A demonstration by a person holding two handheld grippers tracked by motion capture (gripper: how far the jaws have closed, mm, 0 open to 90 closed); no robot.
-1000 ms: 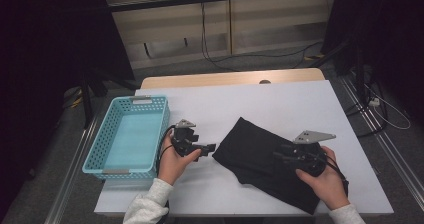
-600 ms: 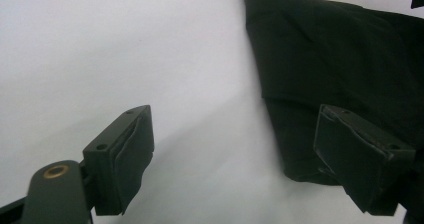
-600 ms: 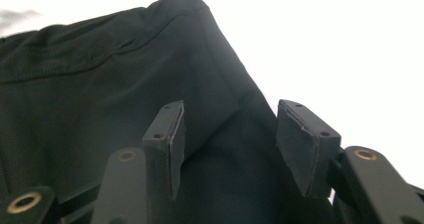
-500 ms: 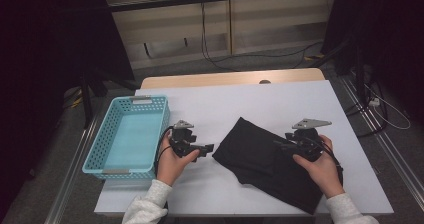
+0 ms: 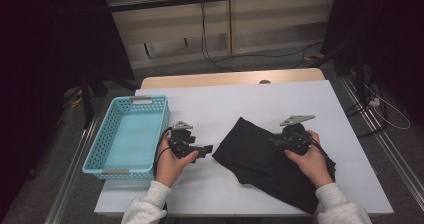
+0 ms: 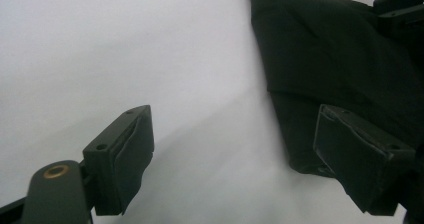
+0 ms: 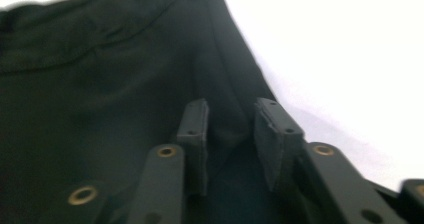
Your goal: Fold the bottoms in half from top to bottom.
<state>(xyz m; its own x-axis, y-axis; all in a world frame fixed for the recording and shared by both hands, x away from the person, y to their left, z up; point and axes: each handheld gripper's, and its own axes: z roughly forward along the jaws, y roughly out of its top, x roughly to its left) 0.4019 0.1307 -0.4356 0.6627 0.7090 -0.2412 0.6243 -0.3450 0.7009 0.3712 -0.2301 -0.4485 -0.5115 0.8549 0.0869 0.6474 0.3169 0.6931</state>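
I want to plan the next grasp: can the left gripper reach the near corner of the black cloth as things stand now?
Probably yes. The left gripper is open, and bare table lies between it and the cloth; nothing stands in the way.

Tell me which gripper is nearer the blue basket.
Left. The left gripper sits just beside the blue basket; the right gripper is farther off, over the black cloth.
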